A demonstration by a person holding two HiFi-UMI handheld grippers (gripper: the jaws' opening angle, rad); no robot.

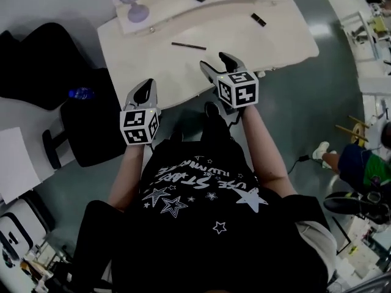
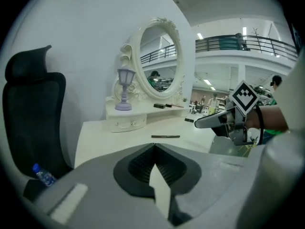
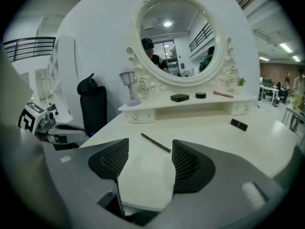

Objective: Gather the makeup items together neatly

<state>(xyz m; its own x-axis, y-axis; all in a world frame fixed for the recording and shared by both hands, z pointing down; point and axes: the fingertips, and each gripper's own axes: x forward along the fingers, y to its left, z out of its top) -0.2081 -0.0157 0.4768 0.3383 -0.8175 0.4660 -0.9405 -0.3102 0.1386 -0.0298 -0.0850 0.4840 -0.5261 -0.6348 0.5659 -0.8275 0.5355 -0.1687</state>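
The thin dark pencil (image 1: 189, 46) lay flat mid-table (image 1: 263, 47), its long axis running left to right in the head view. Near it, the right gripper (image 1: 218, 63) hung with jaws spread and empty. The left gripper (image 1: 145, 89) had its jaws pressed together on nothing.

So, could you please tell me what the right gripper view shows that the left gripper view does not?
Only the right gripper view: the left gripper from outside, and the right gripper's open fingers. Only the left gripper view: the right gripper from outside, and its own shut fingers. Both: the thin dark makeup pencil on the white dressing table, the lilac lamp, the oval white-framed mirror.
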